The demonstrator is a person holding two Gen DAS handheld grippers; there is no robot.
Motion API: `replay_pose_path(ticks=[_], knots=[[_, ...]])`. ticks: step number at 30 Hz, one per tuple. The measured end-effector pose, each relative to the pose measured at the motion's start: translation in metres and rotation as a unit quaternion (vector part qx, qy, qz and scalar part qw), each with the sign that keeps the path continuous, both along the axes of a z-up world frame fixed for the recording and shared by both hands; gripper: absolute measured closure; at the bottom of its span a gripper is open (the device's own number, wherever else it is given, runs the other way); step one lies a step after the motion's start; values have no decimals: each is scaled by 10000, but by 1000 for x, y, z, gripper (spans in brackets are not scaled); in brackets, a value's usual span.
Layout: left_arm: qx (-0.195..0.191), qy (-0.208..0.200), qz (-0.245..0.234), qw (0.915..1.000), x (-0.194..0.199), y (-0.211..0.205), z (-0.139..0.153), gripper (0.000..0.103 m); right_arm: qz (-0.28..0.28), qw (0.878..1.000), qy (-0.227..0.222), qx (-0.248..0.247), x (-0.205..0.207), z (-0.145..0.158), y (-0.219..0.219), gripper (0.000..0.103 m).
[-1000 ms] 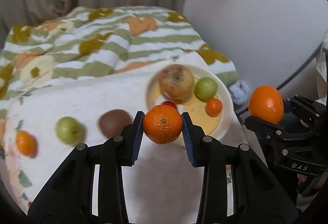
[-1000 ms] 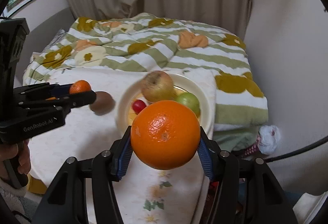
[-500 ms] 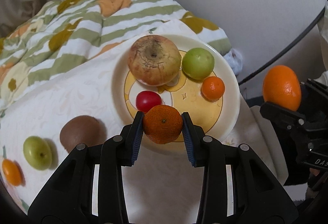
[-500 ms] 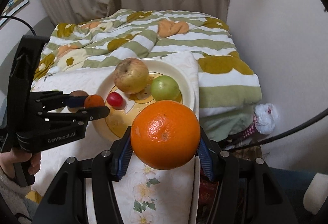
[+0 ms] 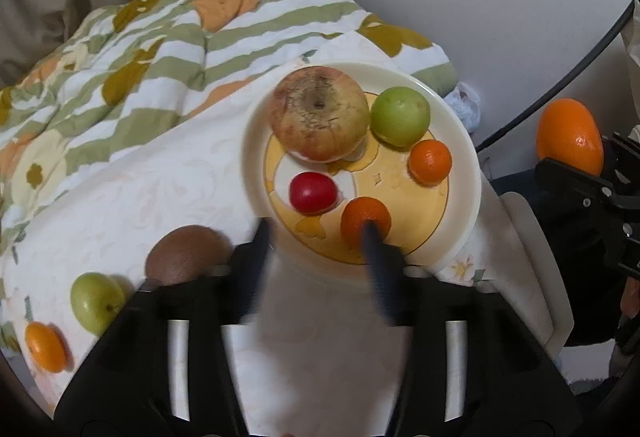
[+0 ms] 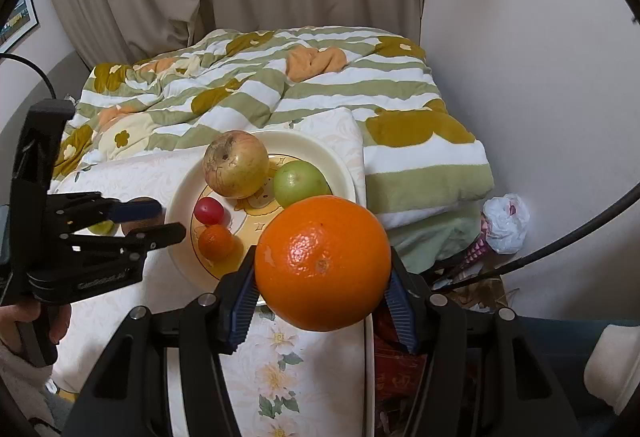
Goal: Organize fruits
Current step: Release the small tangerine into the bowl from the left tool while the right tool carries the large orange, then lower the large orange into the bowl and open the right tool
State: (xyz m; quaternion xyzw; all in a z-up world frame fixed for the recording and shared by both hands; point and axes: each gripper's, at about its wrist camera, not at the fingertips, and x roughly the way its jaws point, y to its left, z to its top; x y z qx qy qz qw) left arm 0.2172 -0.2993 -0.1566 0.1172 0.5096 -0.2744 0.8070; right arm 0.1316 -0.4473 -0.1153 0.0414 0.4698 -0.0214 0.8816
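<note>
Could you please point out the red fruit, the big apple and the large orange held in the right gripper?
red fruit (image 5: 312, 193): left wrist view, its middle.
big apple (image 5: 319, 113): left wrist view, top near the stem.
large orange (image 6: 322, 263): right wrist view, its front face.

left hand-held gripper (image 5: 316, 237) jaws just sprang apart, seemingly free; right hand-held gripper (image 6: 322, 289) clamped.

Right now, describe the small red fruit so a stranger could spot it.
Find the round cream plate with a yellow centre on the white floral cloth. The small glossy red fruit lies near its middle, below the big blotchy apple. It is the only red piece.
</note>
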Motion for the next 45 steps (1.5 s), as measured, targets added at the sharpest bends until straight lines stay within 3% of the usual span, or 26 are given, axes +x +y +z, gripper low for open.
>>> replay_pose_path(ticks=[1, 3, 8, 17, 27, 36, 39, 41, 44, 45], knots=[[-12, -27, 17, 10000, -1, 2, 1, 0, 13, 10000, 1, 9, 0, 0, 0, 49], [-153, -136, 115, 9997, -5, 10, 9, 0, 81, 10000, 2, -4, 1, 0, 1, 49], [153, -227, 344, 9990, -11, 26, 13, 0, 370, 9993, 7, 14, 6, -4, 9, 49], [313, -392, 980, 9939, -28, 64, 26, 0, 1168, 9932, -12, 1, 26, -30, 37, 49], [561, -359, 1560, 9855, -44, 95, 26, 0, 1213, 9925, 88, 81, 41, -63, 57, 49], [305, -73, 1950, 9803, -50, 109, 20, 0, 1172, 9931, -17, 22, 41, -67, 64, 49], [265, -95, 1939, 9806, -54, 109, 23, 0, 1192, 9927, -205, -8, 38, -61, 64, 35], [278, -113, 1922, 9809, -56, 108, 24, 0, 1237, 9919, -279, -53, 36, -58, 66, 18], [264, -127, 1925, 9809, -59, 108, 25, 0, 1237, 9918, -320, -31, 33, -56, 63, 0], [248, -119, 1932, 9808, -60, 108, 25, 0, 1223, 9919, -351, -39, 31, -55, 62, 0]])
